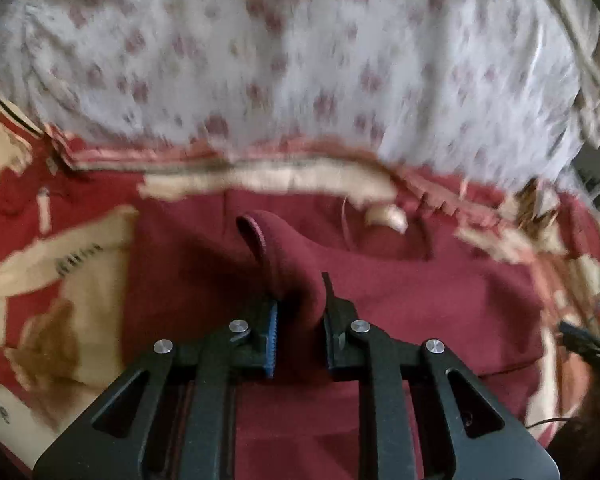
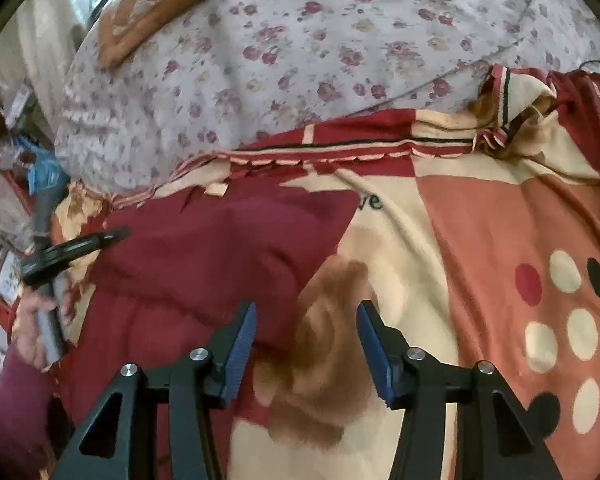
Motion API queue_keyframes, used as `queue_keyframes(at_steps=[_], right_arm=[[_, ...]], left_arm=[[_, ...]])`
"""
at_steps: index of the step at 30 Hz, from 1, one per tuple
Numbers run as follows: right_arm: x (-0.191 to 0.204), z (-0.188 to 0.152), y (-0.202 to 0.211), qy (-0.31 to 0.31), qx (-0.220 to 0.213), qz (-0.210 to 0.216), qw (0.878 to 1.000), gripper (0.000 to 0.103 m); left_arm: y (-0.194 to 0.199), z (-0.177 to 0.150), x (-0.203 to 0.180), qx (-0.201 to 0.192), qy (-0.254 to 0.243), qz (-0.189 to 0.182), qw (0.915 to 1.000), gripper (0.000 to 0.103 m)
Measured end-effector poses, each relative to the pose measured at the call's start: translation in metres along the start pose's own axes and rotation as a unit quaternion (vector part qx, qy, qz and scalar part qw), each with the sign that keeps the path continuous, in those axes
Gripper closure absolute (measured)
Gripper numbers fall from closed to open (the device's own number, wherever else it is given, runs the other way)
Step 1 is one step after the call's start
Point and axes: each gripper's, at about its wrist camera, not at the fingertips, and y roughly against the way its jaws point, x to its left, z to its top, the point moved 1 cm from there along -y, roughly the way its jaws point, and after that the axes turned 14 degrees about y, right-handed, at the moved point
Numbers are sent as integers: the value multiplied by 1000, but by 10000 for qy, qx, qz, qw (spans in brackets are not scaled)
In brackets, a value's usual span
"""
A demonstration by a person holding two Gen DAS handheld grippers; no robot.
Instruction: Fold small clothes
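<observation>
One maroon garment (image 1: pixel 400 300), two claws (image 1: pixel 300 320)

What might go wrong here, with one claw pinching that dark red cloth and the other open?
The left gripper pinches only a narrow bunched bit of the maroon garment; it may slip out. The right gripper is open and holds nothing, so the fold may skew. It might snag the patterned blanket beneath.

garment (image 1: pixel 400 300): plain dark maroon, no print
blanket (image 2: pixel 480 240): red, cream and salmon blocks, brown patches, plus cream, red and black dots at the right of the frame
sheet (image 2: pixel 300 60): pale grey-white with small dusty-red flowers
cushion (image 2: pixel 156 4): orange and cream checks, upper left
gripper pads (image 2: pixel 242 344): blue on black arms
</observation>
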Motion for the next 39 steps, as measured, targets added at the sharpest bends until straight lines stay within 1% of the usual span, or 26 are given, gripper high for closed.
queue_keyframes(at_steps=[1,3,5,8,11,12,13,14,15,17,18,19,21,23,24,25,26,27,28,29,30,31,34,36,37,39], right_arm=[[-2,3,-2,-54,-23,-31,10000,41],[-4,12,-7,-174,-139,-55,9997,31],[-5,21,-14,-245,-155,-58,9996,30],[1,38,-32,-283,-84,-39,9996,30],[1,53,-65,-558,94,331,9978,30],[0,56,-77,-624,191,422,9970,37],[-1,61,-90,-574,285,352,9973,69],[-2,65,-95,-454,329,138,9983,84],[-5,69,-98,-335,284,-82,9990,87],[-16,75,-96,-215,117,-555,9982,90],[-24,75,-94,-320,105,-708,9969,91],[-35,71,-89,-532,100,-780,9955,91],[-43,64,-75,-752,15,-502,9959,91],[-33,52,-56,-687,-15,138,9975,80],[-26,46,-49,-645,-11,319,9974,54],[-18,39,-43,-631,-44,472,9969,32],[-7,31,-36,-592,-139,680,9958,29],[3,24,-35,-482,-144,890,9948,29],[12,19,-39,-372,-60,985,9944,33],[22,13,-44,-257,46,980,9948,45],[28,7,-49,-149,144,964,9951,82],[33,-1,-52,-82,224,928,9954,85],[41,-24,-46,127,318,876,9956,87],[37,-37,-42,157,407,894,9950,87],[32,-37,-37,70,373,966,9946,87],[17,-29,-22,-212,104,1036,9943,86]], left_arm=[[13,5,7,-151,71,15,9999,88],[20,11,17,-314,182,203,9991,89],[19,11,31,-239,314,212,9990,89],[8,1,37,-80,329,209,9992,89],[-4,-8,36,68,334,265,9991,89],[-7,-9,37,123,355,305,9988,89],[-9,-10,38,167,357,368,9985,88],[-10,-12,39,178,349,459,9982,87],[-9,-13,40,177,340,493,9980,84],[0,-18,42,99,397,438,9982,63],[5,-20,42,39,431,383,9983,59],[12,-22,41,-69,449,330,9984,57],[24,-25,39,-285,410,347,9981,57],[33,-24,37,-509,441,442,9967,57],[36,-24,36,-579,482,421,9963,56],[39,-23,35,-637,560,360,9958,56],[40,-22,33,-657,612,326,9954,56],[41,-21,30,-681,674,293,9950,56],[42,-21,28,-701,703,291,9946,56],[42,-21,25,-734,737,323,9941,56],[44,-22,23,-750,754,331,9938,56],[46,-24,22,-746,746,306,9939,56],[51,-28,21,-758,669,224,9946,55],[47,-28,22,-680,547,322,9957,52],[43,-28,24,-629,535,431,9957,52],[41,-28,31,-603,677,453,9949,52]])
